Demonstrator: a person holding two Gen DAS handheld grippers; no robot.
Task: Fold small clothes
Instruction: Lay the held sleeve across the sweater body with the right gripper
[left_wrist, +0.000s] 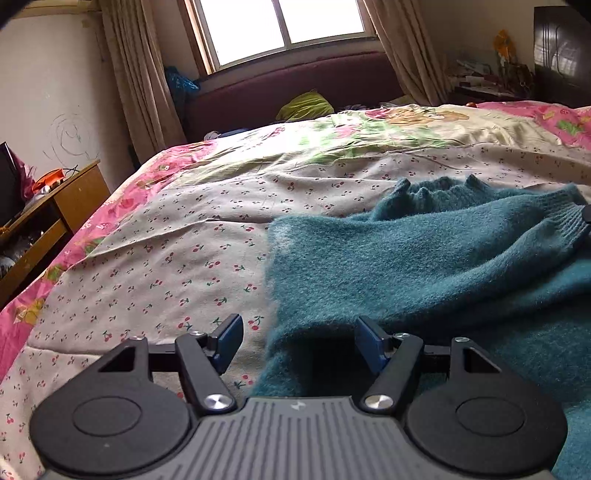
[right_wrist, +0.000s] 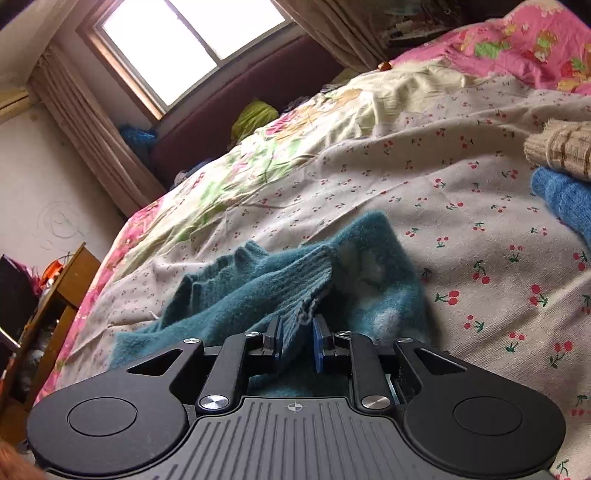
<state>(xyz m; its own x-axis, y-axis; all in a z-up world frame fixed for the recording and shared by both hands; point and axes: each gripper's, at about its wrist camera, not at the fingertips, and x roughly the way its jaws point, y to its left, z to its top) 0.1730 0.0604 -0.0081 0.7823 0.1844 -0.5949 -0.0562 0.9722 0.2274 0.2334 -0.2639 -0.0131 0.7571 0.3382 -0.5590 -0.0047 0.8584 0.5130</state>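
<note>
Bed (left_wrist: 207, 236) covered by a thin cotton sheet, cream with a small cherry print, pink floral border along its left edge and far right corner; wrinkled, soft ridges throughout. Teal sweater (left_wrist: 424, 266) lies on the sheet toward the near right part of the bed: fuzzy, napped knit, ribbed cuff, scalloped ribbed hem standing up at its far side. In the right wrist view the sweater (right_wrist: 251, 291) is bunched, one sleeve folded across the body. Left hand-held gripper (left_wrist: 297, 341) held wide, blue pads well apart, nothing pinched; the sweater's near edge lies between and under its right finger. Right hand-held gripper (right_wrist: 297, 343) nearly closed, a narrow gap only; the ribbed sleeve cuff (right_wrist: 310, 284) sits between the pads, but cannot tell whether they press it. Near the bed's right edge, a stack: tan plaid knit (right_wrist: 565, 151) over a bright blue fuzzy garment (right_wrist: 565, 199). Beyond the far edge, a maroon padded headboard (left_wrist: 295, 88), a lime-green cloth (left_wrist: 306, 107) on it, a window with beige curtains. Wooden cabinet (left_wrist: 62, 206) off the left edge, cluttered top.
</note>
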